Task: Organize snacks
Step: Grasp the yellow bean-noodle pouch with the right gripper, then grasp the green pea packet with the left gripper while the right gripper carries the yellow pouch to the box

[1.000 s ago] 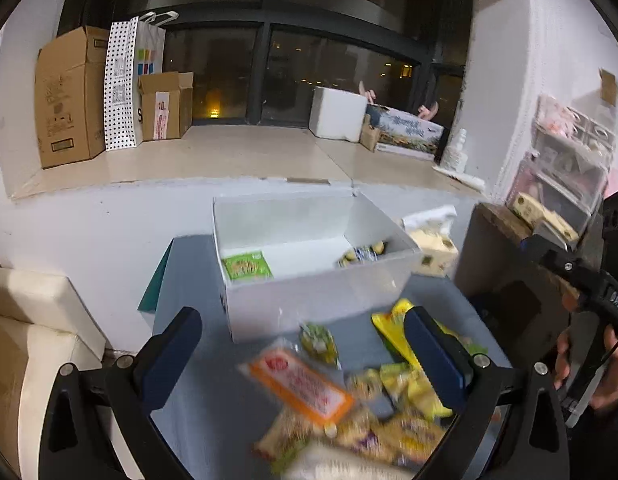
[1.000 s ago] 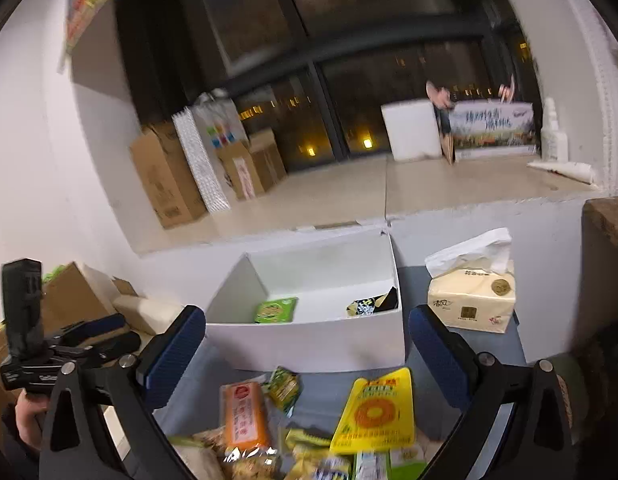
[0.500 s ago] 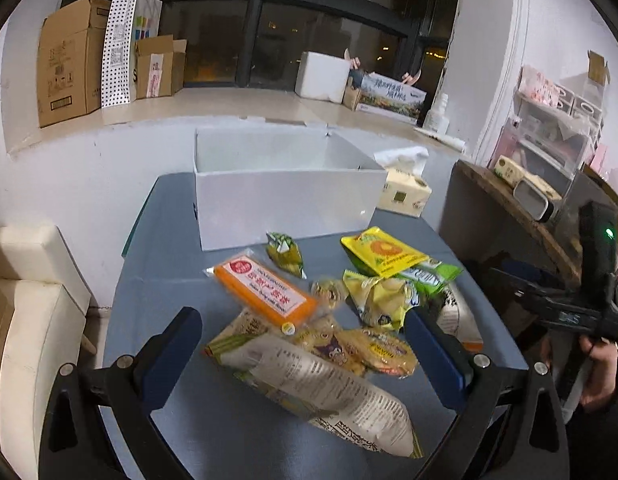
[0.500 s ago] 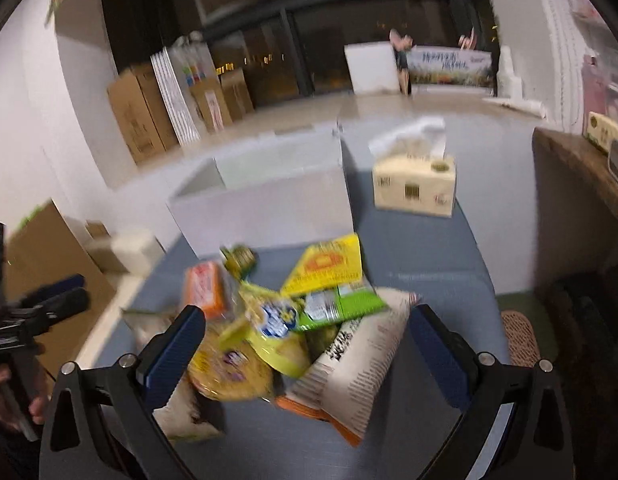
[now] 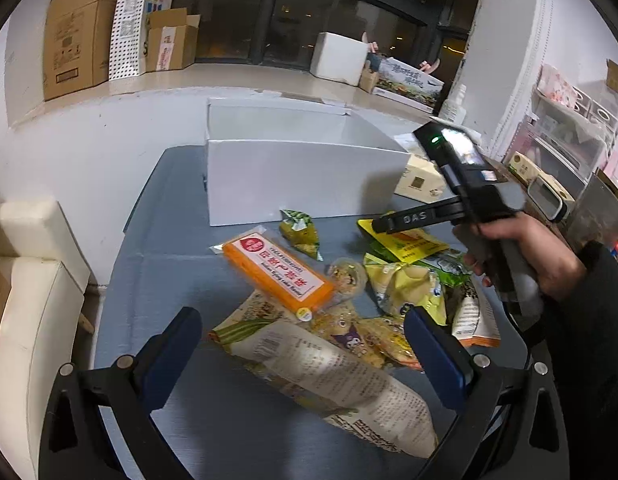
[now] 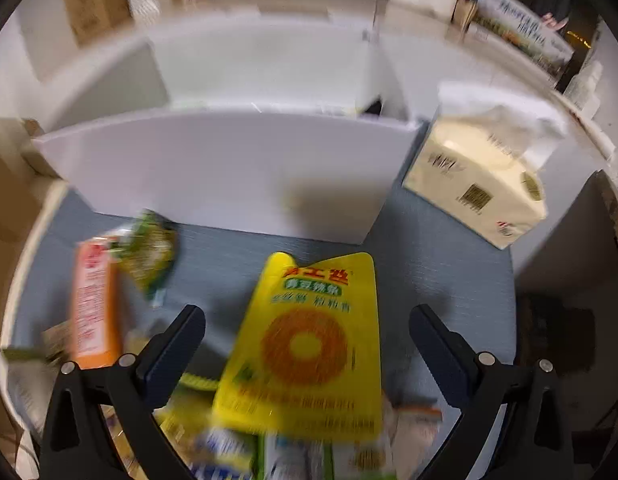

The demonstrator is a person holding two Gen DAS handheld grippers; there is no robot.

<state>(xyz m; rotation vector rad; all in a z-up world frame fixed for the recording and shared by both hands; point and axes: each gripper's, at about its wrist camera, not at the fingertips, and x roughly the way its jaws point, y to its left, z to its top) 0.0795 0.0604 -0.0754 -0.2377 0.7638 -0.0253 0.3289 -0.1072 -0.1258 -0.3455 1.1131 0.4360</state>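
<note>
A pile of snack packets lies on the blue-grey table (image 5: 169,264) in front of a white box (image 5: 305,176). My left gripper (image 5: 305,344) is open over a long pale bag (image 5: 329,380); an orange packet (image 5: 277,272) and a small green packet (image 5: 299,232) lie beyond it. My right gripper (image 6: 307,340) is open, its jaws on either side of a yellow pouch (image 6: 309,348) with an orange ring. From the left wrist view, the right gripper (image 5: 383,224) hovers over that yellow pouch (image 5: 413,244), held by a hand (image 5: 521,248). The right wrist view is blurred.
A cream tissue pack (image 6: 477,184) stands right of the white box (image 6: 229,176). A cream seat (image 5: 29,300) sits left of the table. Cardboard boxes (image 5: 77,28) and a white foam box (image 5: 337,56) line the window ledge. Shelves (image 5: 557,140) stand at the right.
Both grippers have dropped from above the box to low over the snack pile. The right gripper has moved forward and in over the yellow pouch. Both stay open.
</note>
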